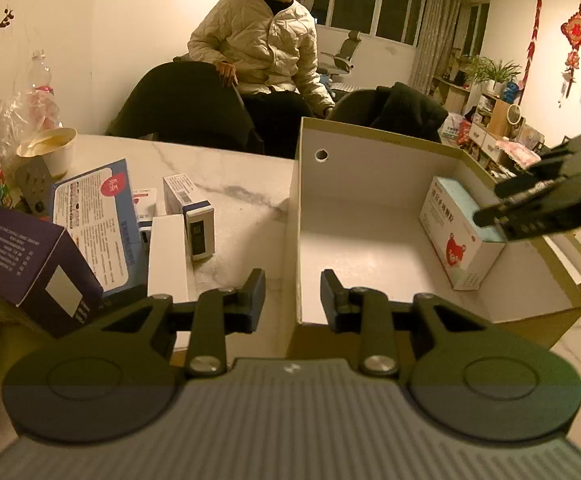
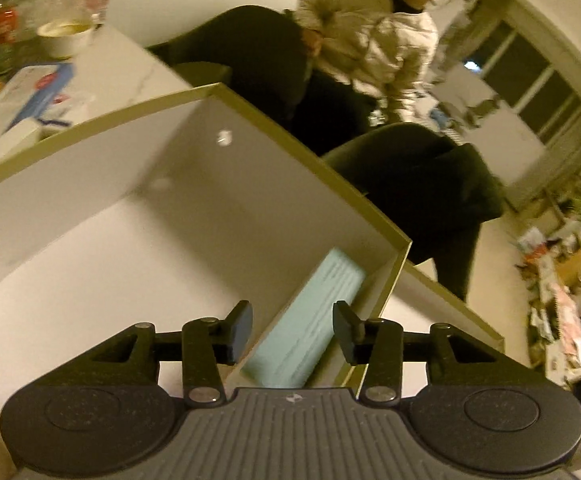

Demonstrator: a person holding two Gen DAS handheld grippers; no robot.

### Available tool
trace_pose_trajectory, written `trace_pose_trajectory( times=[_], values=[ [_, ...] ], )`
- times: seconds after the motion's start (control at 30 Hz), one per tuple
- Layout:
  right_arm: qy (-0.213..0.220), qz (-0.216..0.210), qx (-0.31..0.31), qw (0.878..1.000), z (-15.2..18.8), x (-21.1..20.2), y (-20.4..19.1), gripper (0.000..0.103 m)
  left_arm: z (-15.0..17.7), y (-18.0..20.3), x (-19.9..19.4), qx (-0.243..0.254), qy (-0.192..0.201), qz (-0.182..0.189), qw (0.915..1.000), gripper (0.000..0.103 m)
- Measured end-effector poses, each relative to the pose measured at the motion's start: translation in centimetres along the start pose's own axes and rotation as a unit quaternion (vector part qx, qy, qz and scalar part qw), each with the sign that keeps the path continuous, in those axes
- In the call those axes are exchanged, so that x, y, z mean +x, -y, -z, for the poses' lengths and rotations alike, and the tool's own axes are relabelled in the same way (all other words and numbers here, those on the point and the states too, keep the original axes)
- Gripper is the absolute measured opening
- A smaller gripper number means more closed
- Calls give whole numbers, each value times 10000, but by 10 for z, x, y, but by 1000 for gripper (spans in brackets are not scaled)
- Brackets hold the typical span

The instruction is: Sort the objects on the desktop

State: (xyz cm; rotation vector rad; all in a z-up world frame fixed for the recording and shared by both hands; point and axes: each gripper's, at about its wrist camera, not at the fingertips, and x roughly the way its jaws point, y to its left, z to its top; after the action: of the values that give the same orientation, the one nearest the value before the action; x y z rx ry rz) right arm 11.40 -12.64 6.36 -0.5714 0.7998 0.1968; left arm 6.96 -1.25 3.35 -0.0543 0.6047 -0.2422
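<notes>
Boxes (image 1: pixel 90 224) crowd table (image 1: pixel 242 184) beside carton (image 1: pixel 370 248)

Warm lamplight fills a white-walled room with dark windows (image 1: pixel 370 4), grey curtains (image 1: pixel 438 28), cluttered shelves (image 1: pixel 486 120) and red wall ornaments (image 1: pixel 577 32).

Teal-and-white medicine box (image 1: pixel 464 232) tilted on edge inside open white storage box (image 1: pixel 370 208), against right wall. Other boxes (image 1: pixel 188 216) clustered on marble table, left of it.

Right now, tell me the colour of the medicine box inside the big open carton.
White front with a red cartoon and a pale blue top; clearest in the left wrist view.
</notes>
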Motion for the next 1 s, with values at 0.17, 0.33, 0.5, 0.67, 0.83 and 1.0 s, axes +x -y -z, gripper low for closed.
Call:
trace_pose_trajectory(
  times=[0.17,0.33,0.5,0.67,0.83,1.0],
  values=[
    [-48,-297,-402,9987,13,-12,-11,47,-1,1,0,0,-9,-22,10000,29],
    [-161,-292,-702,9970,19,-4,-24,43,-1,0,0,8,-21,-38,10000,29],
    [-355,-60,-1008,9943,21,11,-33,39,-1,1,-1,25,-20,-55,10000,29],
    [-402,69,-807,9959,18,16,-31,39,-1,1,-1,16,-26,-62,10000,29],
    [-461,310,-614,9966,12,25,-33,38,-1,0,0,13,-29,-70,10000,30],
    [-472,368,-420,9973,9,29,-32,39,-1,0,0,45,-31,-75,10000,31]
  ],
)
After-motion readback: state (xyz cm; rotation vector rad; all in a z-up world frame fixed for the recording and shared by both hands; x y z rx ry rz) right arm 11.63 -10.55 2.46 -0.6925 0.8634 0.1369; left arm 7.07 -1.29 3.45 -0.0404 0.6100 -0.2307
